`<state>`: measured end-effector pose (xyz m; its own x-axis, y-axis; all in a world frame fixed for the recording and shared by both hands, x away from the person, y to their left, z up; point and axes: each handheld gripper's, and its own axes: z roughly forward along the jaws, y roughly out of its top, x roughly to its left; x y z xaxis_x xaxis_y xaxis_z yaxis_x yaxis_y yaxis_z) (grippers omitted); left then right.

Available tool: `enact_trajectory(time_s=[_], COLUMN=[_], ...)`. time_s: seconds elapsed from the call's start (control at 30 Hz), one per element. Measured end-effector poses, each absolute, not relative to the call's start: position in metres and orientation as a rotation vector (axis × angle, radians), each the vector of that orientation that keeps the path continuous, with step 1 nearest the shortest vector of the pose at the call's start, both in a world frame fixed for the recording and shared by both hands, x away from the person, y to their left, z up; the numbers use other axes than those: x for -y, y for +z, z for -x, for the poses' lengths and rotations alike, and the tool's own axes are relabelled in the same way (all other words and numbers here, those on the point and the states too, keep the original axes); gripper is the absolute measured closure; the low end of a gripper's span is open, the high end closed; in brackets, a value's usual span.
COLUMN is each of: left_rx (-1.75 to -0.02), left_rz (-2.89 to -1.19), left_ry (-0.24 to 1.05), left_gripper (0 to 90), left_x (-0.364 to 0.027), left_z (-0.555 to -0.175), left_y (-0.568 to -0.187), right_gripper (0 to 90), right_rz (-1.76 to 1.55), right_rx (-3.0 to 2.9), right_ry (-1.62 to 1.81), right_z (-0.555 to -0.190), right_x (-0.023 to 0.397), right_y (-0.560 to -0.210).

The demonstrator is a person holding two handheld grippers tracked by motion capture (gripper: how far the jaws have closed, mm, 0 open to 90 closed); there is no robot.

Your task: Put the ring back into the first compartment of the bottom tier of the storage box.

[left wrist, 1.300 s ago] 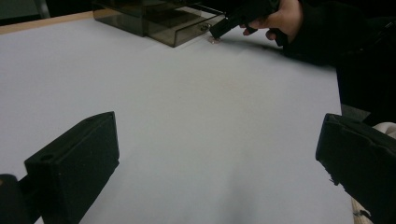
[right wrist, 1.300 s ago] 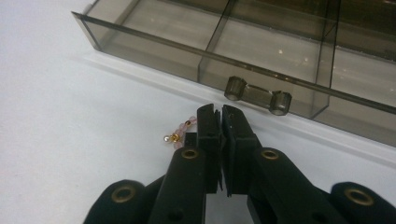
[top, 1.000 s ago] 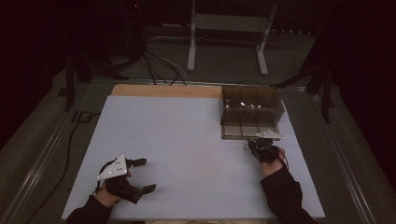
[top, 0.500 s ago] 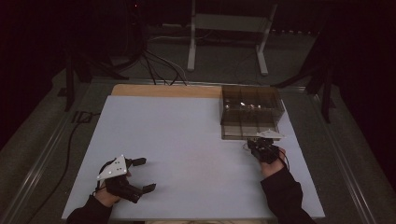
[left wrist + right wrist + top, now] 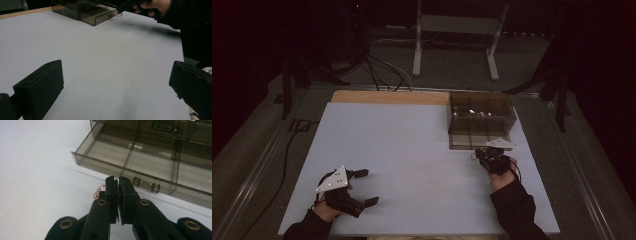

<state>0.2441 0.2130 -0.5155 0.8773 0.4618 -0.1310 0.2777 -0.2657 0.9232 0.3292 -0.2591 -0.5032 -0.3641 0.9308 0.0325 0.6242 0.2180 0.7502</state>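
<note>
The right hand-held gripper [image 5: 118, 182], jaws pinched on a beaded bracelet [image 5: 99, 190], hovers at the open drawer [image 5: 140, 160] at the table's [image 5: 412, 150] two o'clock, so dropping it in remains, while the left hand-held gripper [image 5: 362, 187] idles open at seven o'clock.

Two handheld grippers, matte black plastic.
Left gripper [image 5: 362, 187]: grey three-cornered plate on top; two blocky, flat-faced black fingers [image 5: 40, 87], small round hole in corner of one.
Right gripper [image 5: 118, 187]: grey three-cornered plate on top; slim black fingers [image 5: 111, 192] with ridged edges; brass-coloured rivets at link joints; rounded black knuckles lower down with same brass eyelets; thin dark cable looping at wrist.
Dark long sleeve [image 5: 517, 210] on right forearm, dark cuff on left.
</note>
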Motion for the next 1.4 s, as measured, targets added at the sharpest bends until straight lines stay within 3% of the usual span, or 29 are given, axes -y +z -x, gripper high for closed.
enact_trajectory(time_s=[1.4], left_rx=[-0.548], left_rz=[-1.859], left_ry=[0.189], left_gripper=[0.7], left_x=[-0.213], left_z=[-0.244], left_y=[-0.516], right_gripper=[86.9], right_rz=[-1.404], right_rx=[-2.051], right_ry=[1.011], right_z=[-0.350], right_x=[0.244], right_y=[-0.484])
